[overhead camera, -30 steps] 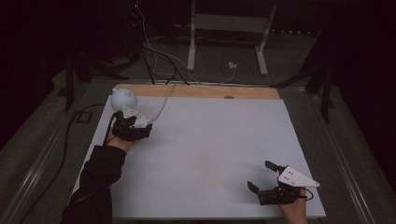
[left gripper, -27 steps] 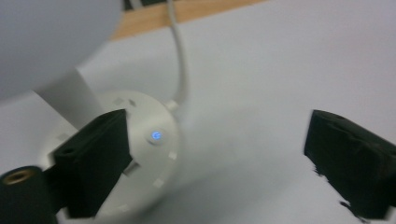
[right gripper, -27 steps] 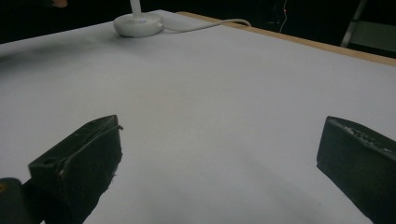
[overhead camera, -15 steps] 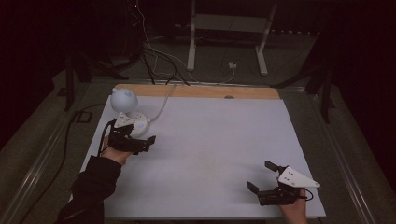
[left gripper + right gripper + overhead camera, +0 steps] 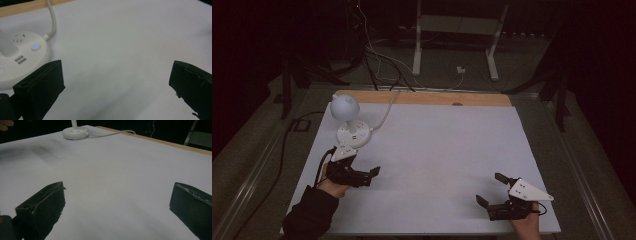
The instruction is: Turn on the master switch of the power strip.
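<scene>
From the high view, my left gripper (image 5: 371,175) lies low on the white table (image 5: 442,150) with its jaws spread wide and nothing between them, having just opened; it sits just in front of the white desk lamp (image 5: 349,122), apart from it, as a tool would after letting the lamp go where it belongs, near the far left corner by the wooden edge strip (image 5: 422,98) its cord (image 5: 384,112) runs over. My right gripper (image 5: 492,192) rests at the near right, jaws likewise apart and empty, well away from the lamp, which I read as simply waiting out of the way. In the left gripper view, the lamp's round base (image 5: 22,56) sits to the left beyond the left jaw, outside the gap, its small blue light (image 5: 35,46) glowing and the cord leaving from the back. In the right gripper view, bare table lies between the spread jaws, and the lamp base (image 5: 75,132) stands far off at the top left.
</scene>
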